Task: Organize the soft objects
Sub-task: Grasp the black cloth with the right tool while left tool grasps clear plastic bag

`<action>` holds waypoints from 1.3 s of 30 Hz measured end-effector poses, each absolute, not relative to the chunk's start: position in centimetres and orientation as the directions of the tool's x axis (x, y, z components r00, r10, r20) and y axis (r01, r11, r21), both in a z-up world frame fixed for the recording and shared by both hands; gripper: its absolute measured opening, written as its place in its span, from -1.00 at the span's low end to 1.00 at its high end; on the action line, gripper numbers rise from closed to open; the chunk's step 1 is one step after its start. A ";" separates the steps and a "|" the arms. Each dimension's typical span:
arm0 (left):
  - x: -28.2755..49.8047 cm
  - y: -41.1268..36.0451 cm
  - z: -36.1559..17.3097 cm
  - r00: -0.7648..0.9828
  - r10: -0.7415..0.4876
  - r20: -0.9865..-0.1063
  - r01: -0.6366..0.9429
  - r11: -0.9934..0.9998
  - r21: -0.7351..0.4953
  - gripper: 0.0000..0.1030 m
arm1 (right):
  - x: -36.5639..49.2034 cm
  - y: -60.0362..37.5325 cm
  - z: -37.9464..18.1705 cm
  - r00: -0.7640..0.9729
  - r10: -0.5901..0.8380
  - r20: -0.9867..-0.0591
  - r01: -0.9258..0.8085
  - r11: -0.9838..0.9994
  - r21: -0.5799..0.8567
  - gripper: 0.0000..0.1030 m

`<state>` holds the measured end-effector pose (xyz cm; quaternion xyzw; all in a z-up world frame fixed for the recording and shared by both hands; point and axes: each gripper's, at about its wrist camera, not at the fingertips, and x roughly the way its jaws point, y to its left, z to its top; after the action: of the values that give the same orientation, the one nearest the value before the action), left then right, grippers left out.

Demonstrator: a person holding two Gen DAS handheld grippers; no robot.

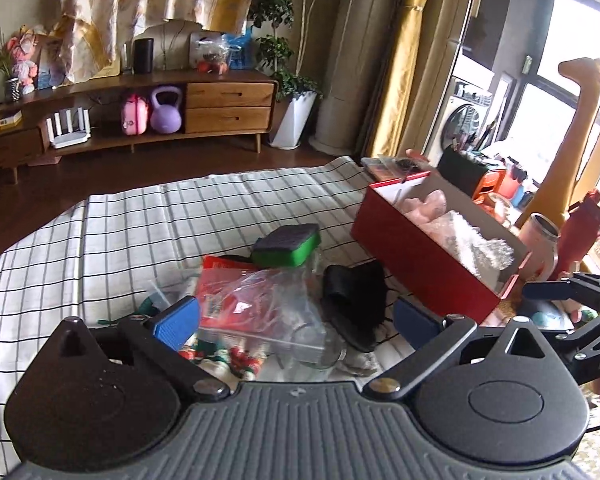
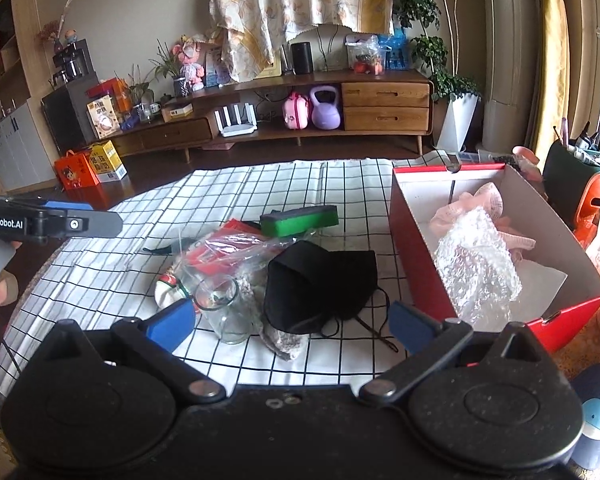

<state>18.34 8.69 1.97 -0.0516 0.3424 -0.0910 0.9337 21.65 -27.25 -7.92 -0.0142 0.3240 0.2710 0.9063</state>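
Left gripper [image 1: 296, 322]: blue fingers [image 1: 176, 322] spread wide and released, nothing pressed between them. They hover over a heap on the checked tablecloth [image 1: 140, 216]. Right gripper [image 2: 292, 324]: fingers [image 2: 172, 322] likewise apart and empty, above the near edge of the same heap.

Directly ahead of the right gripper, at 12 o'clock, lies a black face mask [image 2: 320, 284], folded, its ear loops trailing toward 4 o'clock. At its 9 o'clock a clear glass jar [image 2: 224, 312] lies tipped against a crumpled transparent bag [image 2: 236, 256] holding red packaging. A green sponge with a dark top [image 2: 300, 218] sits at the heap's 12 o'clock.

At the heap's 3 o'clock stands the open red box [image 2: 416, 256], white inside. It already holds a wad of bubble wrap [image 2: 476, 272] and a pink fabric item [image 2: 488, 208].

Judgement: sorting is partly done. Two soft items are boxed; the mask, sponge and bagged pieces appear still to be moved, while the jar is not soft.
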 end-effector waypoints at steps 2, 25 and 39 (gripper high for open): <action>18.8 9.4 1.3 0.751 -0.195 -0.630 0.128 0.980 -0.151 1.00 | 22.1 -27.0 -8.4 0.643 0.469 -0.605 -0.496 0.858 0.137 0.99; 28.5 10.3 -6.0 0.652 -0.161 -0.741 0.107 0.987 -0.120 1.00 | 32.3 -22.0 -14.3 0.578 0.422 -0.698 -0.613 0.789 -0.030 0.66; 34.0 8.1 -8.3 0.584 -0.239 -0.776 0.189 0.969 -0.157 1.00 | 37.0 -20.0 -16.5 0.496 0.455 -0.740 -0.718 0.694 -0.055 0.65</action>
<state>34.03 8.15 -8.29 -0.0284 0.4400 -0.1205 0.8894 36.97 -20.03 -16.49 -0.1815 0.3632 0.3468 0.8455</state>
